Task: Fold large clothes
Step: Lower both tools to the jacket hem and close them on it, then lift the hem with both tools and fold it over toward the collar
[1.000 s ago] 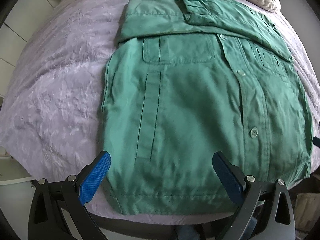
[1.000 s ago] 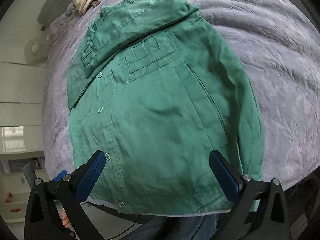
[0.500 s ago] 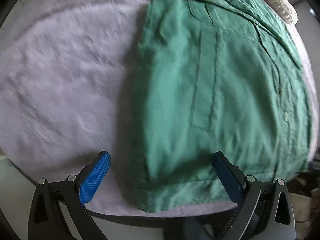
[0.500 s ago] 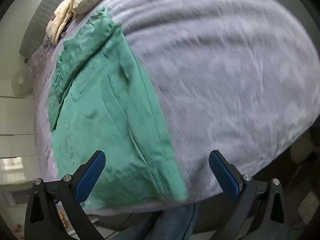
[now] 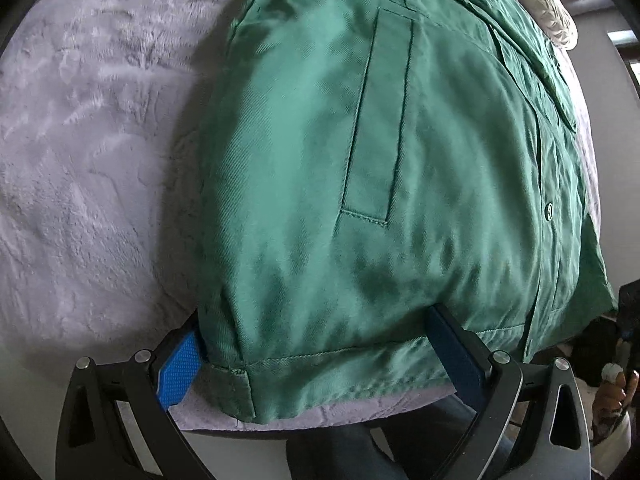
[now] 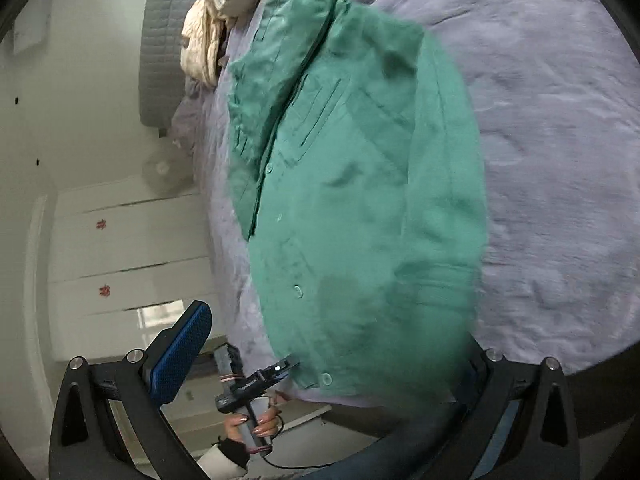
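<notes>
The left gripper [image 5: 320, 360], fingers spread wide, straddles the hem of the green button-front jacket [image 5: 384, 168] on the lilac plush blanket [image 5: 88, 152].

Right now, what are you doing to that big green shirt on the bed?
A person is folding the green shirt on a purple blanket, holding a pair of tongs in each hand. The left tongs are open with the shirt's bottom hem lying between the fingers. The right tongs are open too, at the other bottom corner. The sleeves already look folded across the chest. Neither pair has pinched the cloth shut. A cream pillow sits at the head of the bed.
</notes>
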The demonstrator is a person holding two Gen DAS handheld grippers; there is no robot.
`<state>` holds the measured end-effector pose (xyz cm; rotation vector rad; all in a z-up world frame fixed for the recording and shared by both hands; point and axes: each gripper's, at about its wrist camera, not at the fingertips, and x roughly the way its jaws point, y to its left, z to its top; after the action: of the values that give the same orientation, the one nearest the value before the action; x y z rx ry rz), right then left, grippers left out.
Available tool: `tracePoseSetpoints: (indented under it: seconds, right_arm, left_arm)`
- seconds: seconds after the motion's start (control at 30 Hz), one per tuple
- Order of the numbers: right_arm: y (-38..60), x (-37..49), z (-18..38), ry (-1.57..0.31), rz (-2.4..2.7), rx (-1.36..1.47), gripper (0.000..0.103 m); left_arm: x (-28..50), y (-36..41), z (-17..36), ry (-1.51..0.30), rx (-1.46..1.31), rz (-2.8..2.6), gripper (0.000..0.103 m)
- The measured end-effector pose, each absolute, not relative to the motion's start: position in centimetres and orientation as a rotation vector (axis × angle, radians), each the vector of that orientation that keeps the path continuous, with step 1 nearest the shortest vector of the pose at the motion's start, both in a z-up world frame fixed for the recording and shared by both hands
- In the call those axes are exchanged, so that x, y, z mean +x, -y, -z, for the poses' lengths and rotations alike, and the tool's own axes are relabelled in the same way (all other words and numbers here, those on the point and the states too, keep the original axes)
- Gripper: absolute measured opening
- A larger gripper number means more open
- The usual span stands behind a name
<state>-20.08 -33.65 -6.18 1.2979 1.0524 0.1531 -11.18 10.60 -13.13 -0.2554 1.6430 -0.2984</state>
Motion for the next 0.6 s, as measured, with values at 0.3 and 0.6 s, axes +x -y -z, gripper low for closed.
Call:
tracePoseSetpoints:
  seconds: [0.3, 0.6]
  right_arm:
    - [33.5, -19.8, 8.3, -1.208, -0.017, 1.270, 0.098]
    - [35.3, -20.7, 8.0, -1.213, 0.037, 1.334, 0.011]
  left_arm:
    - [-11.8, -10.4, 12.3, -1.633, -0.237, 0.292, 0.072]
    - [-11.0, -12.7, 8.1, -1.620, -0.522, 0.427, 0.029]
